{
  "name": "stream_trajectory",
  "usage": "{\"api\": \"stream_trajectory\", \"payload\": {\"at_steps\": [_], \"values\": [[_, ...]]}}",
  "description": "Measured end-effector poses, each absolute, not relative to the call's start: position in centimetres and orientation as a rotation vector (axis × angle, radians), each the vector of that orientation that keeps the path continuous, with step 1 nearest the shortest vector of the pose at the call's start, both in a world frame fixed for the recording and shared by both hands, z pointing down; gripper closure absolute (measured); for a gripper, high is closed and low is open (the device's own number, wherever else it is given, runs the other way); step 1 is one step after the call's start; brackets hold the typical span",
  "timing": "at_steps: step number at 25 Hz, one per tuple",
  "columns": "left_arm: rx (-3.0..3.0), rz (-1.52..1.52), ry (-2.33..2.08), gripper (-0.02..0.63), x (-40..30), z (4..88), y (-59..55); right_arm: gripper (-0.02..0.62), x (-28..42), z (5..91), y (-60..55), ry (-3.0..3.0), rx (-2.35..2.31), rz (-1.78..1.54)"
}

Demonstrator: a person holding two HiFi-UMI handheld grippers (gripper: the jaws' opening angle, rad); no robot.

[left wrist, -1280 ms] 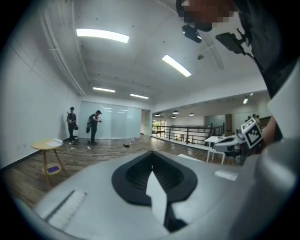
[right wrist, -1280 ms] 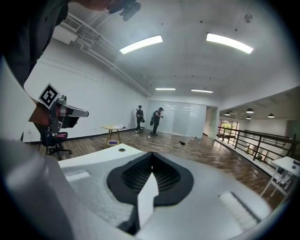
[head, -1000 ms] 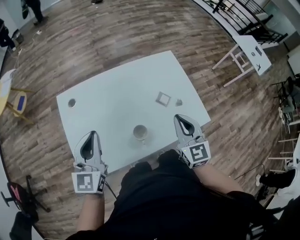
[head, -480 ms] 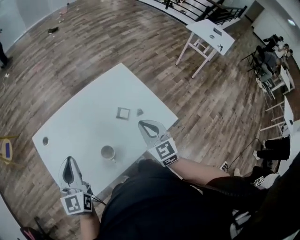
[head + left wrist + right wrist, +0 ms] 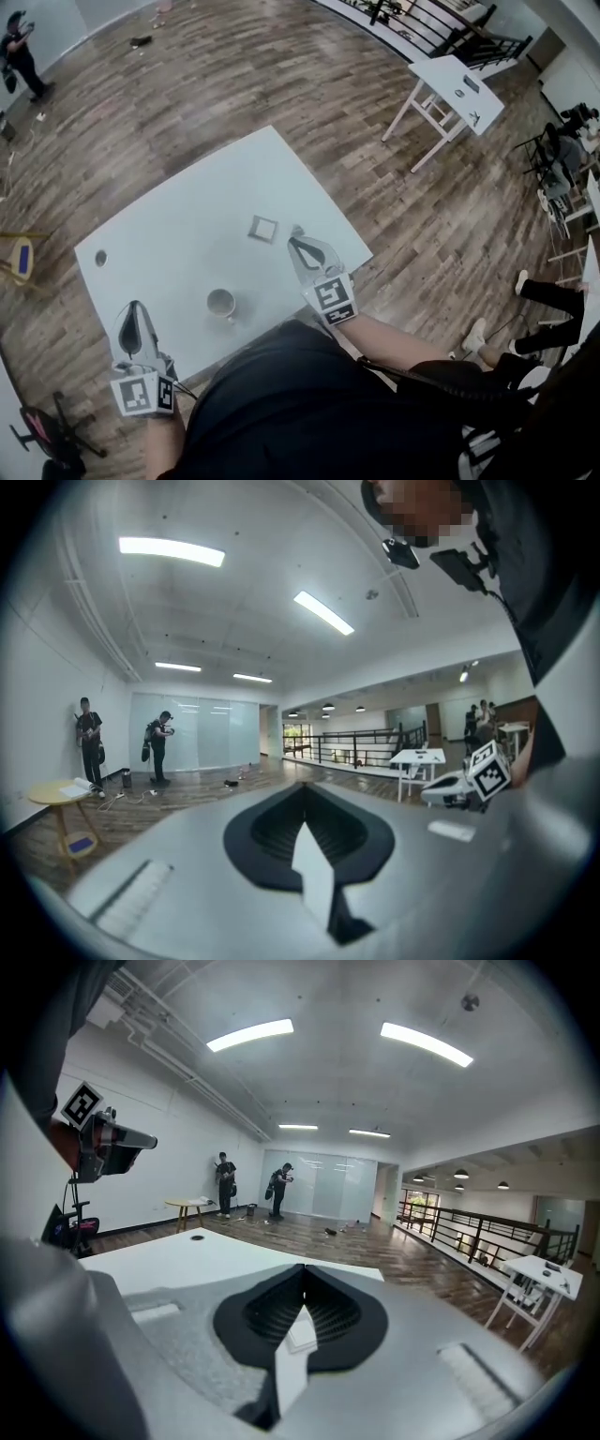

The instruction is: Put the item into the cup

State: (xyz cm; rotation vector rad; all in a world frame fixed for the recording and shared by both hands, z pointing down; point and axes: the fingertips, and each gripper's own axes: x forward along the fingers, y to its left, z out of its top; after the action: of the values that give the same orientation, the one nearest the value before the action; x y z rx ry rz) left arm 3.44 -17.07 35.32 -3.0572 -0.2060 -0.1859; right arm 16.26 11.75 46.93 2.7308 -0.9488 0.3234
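Over the white table point(image 5: 178, 234), your right gripper point(image 5: 298, 237) stretches forward, jaws pressed together and empty, tip just beside the square item point(image 5: 263, 228). Your left gripper point(image 5: 134, 309) hangs at the near edge, jaws closed too, with the cup point(image 5: 221, 303) between them.

Brown plank floor point(image 5: 234, 84) all round my white surface point(image 5: 178, 234); a second white table point(image 5: 459, 80) off to my right, near a black railing point(image 5: 450, 33); strip lights point(image 5: 248, 1035) overhead; a glass wall point(image 5: 328, 1190) far ahead; a round table point(image 5: 187, 1204) by the white wall.
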Motion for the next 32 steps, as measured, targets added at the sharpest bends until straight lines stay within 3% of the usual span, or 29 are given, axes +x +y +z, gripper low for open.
{"api": "stream_trajectory", "payload": {"at_steps": [12,32], "values": [[-3.016,-0.280,-0.250,0.604,7.1,35.3,-14.6,0.594,18.8,52.3,15.2,-0.855,2.723,0.513],[-3.003,-0.407,-0.226,0.604,10.1,36.4,-11.2,0.508,21.4,57.8,16.5,-0.915,2.718,0.685]]}}
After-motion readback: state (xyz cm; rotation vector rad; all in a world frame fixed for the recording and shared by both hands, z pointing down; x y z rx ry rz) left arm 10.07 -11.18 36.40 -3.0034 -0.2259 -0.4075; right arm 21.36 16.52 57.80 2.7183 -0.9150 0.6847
